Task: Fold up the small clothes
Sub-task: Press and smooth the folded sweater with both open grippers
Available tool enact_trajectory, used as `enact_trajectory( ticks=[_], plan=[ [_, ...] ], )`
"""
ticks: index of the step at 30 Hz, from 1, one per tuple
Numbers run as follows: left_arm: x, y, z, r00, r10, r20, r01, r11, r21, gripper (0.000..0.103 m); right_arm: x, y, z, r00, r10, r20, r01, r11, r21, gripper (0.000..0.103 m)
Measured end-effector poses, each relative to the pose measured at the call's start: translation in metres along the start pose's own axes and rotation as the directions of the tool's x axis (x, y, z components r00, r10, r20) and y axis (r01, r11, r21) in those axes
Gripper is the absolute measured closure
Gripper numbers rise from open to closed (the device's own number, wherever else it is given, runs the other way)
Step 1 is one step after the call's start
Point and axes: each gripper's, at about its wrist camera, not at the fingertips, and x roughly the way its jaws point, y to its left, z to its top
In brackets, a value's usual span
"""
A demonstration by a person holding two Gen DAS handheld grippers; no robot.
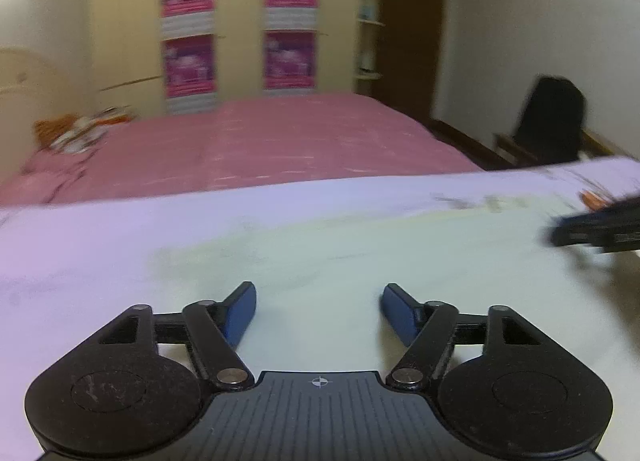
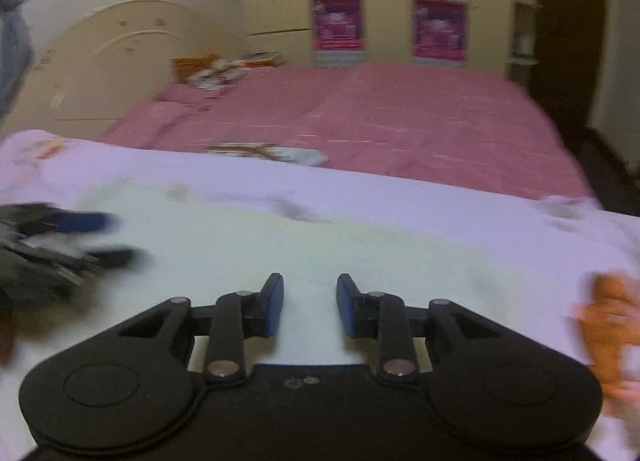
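Note:
A pale white-lilac garment [image 1: 304,237] with faint prints lies spread flat on the near surface; it also fills the right wrist view [image 2: 360,229]. My left gripper [image 1: 318,291] is open and empty just above the cloth. My right gripper [image 2: 310,281] is open and empty above the cloth too. The right gripper shows blurred at the right edge of the left wrist view [image 1: 600,227]. The left gripper shows blurred at the left of the right wrist view [image 2: 60,245]. An orange print [image 2: 612,325] marks the garment's right part.
A pink bed [image 1: 260,141] lies beyond the garment, with a small patterned cloth [image 2: 268,152] at its near edge and orange-white items [image 1: 76,129] near the headboard [image 2: 120,73]. A wardrobe with pink posters [image 1: 240,21] stands behind. A dark chair [image 1: 548,121] is at the right.

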Motion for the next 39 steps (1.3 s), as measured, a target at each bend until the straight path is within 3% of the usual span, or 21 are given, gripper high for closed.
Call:
enact_trajectory(
  ticks=[2, 3, 6, 8, 11, 14, 17, 20, 25, 28, 32, 36, 39],
  plan=[
    [-0.006, 0.020, -0.006, 0.999, 0.031, -0.005, -0.031, 0.999, -0.021, 0.030, -0.006, -0.028, -0.006, 0.998, -0.057, -0.001, 0.057, 0.998, 0.025, 0.076],
    [-0.008, 0.027, -0.008, 0.999, 0.051, -0.013, -0.052, 0.998, -0.037, 0.025, -0.010, -0.039, -0.010, 0.998, -0.063, 0.003, 0.063, 0.997, 0.041, 0.077],
    [-0.014, 0.028, -0.012, 0.995, 0.097, -0.004, -0.097, 0.991, -0.087, 0.025, -0.018, -0.054, -0.012, 0.999, -0.047, 0.005, 0.046, 0.995, 0.086, 0.077],
    [-0.030, 0.008, -0.009, 0.993, 0.097, 0.060, -0.093, 0.993, -0.073, 0.025, -0.030, -0.044, -0.009, 0.998, -0.048, 0.030, 0.044, 0.993, 0.109, 0.073],
    [-0.049, -0.030, -0.015, 0.993, 0.026, 0.111, -0.026, 1.000, 0.000, 0.025, -0.052, -0.018, -0.014, 0.993, 0.078, 0.085, -0.086, 0.992, 0.096, 0.073],
    [-0.046, -0.067, -0.025, 0.996, -0.058, 0.062, 0.056, 0.998, 0.029, 0.025, -0.049, 0.017, -0.025, 0.991, 0.123, 0.052, -0.124, 0.992, 0.012, 0.074],
    [-0.044, -0.087, -0.040, 0.998, -0.057, 0.002, 0.056, 0.996, 0.070, 0.025, -0.039, 0.043, -0.036, 0.995, 0.099, -0.002, -0.099, 0.994, -0.035, 0.076],
    [-0.055, -0.077, -0.052, 0.999, -0.048, 0.005, 0.048, 0.998, 0.048, 0.025, -0.041, 0.048, -0.042, 0.999, 0.051, -0.009, -0.051, 0.996, -0.072, 0.076],
    [-0.065, -0.053, -0.058, 1.000, -0.010, 0.001, 0.010, 1.000, 0.030, 0.025, -0.059, 0.014, -0.053, 0.998, -0.059, 0.001, 0.058, 0.998, 0.019, 0.080],
    [-0.077, -0.059, -0.051, 1.000, 0.007, 0.020, -0.007, 1.000, 0.027, 0.025, -0.068, 0.007, -0.054, 0.999, -0.049, -0.001, 0.049, 0.998, 0.049, 0.080],
    [-0.100, -0.082, -0.059, 0.997, -0.059, 0.050, 0.058, 0.998, 0.028, 0.025, -0.096, 0.030, -0.061, 0.997, 0.012, 0.074, -0.016, 0.998, 0.053, 0.073],
    [-0.101, -0.104, -0.076, 0.997, -0.076, 0.009, 0.076, 0.997, 0.029, 0.025, -0.100, 0.068, -0.089, 0.996, 0.085, 0.014, -0.085, 0.996, -0.019, 0.076],
    [-0.101, -0.106, -0.093, 0.998, -0.060, -0.031, 0.061, 0.998, 0.021, 0.025, -0.095, 0.090, -0.106, 0.997, 0.074, -0.017, -0.075, 0.996, -0.057, 0.075]
  ],
)
